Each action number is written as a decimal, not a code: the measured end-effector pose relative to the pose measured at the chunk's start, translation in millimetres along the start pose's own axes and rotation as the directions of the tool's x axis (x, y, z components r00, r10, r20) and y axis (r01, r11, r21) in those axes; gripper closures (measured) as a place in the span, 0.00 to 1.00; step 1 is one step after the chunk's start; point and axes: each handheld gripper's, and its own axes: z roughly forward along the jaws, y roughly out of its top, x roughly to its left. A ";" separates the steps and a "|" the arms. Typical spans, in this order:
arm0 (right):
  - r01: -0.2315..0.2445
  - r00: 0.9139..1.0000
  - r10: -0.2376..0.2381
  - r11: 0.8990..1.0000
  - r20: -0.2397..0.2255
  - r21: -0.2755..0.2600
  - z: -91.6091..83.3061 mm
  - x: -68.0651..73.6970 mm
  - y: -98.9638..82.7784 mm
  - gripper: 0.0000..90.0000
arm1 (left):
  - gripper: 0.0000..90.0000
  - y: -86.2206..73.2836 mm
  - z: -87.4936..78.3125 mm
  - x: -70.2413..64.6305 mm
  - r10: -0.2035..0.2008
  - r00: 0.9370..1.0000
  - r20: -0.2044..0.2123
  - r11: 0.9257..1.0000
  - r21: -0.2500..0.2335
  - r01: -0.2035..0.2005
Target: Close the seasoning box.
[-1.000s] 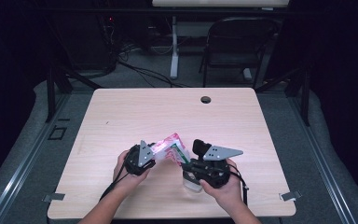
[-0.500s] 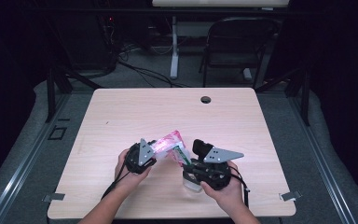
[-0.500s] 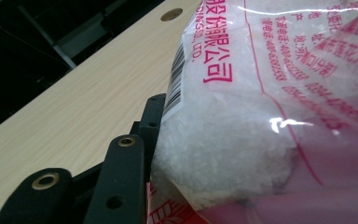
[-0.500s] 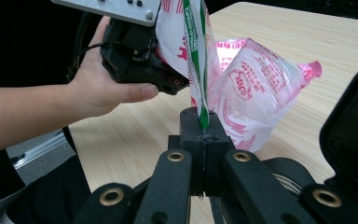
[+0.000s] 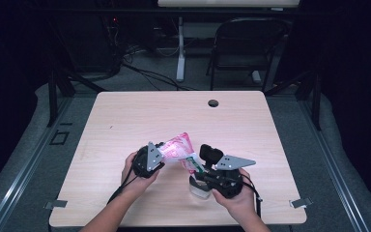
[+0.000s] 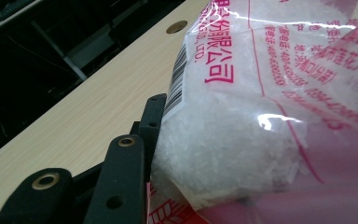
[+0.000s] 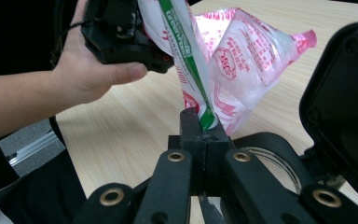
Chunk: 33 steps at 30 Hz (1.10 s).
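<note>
**Bag tilted over cup, both tools gripping**

Left tool (image 5: pixel 158 155) half-open, clamped on the fat body of the bag (image 5: pixel 178 146). Right tool (image 7: pixel 204 122) fully closed, pinching the bag's green-striped corner. Bag is held above the desk (image 5: pixel 125 116) at its near middle, long axis sloping down from far-left to near-right, low corner just above the clear cup (image 5: pixel 199 187) beside the right tool. Likely next: tear or pour there. Far half of desk is free.

My left tool (image 5: pixel 160 155) and right tool (image 5: pixel 199 168) are matte black, with brass-ringed screw holes, a grey three-cornered plate on top, and a black cable trailing toward six o'clock.
</note>
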 end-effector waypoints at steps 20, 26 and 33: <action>-0.017 0.999 0.016 0.999 0.035 0.036 2.3 -9.5 -6.9 1.00 | 0.72 5.8 -0.1 -3.1 0.045 0.998 -0.045 0.999 -0.005 -0.046; -0.021 0.999 0.019 0.999 0.040 0.041 2.3 -11.0 -8.9 1.00 | 0.72 7.6 -0.8 -5.5 0.065 0.996 -0.062 0.998 -0.010 -0.066; -0.025 0.999 0.023 0.999 0.043 0.043 2.2 -11.6 -10.8 1.00 | 0.72 9.6 -3.4 -7.7 0.099 0.991 -0.094 0.995 -0.018 -0.101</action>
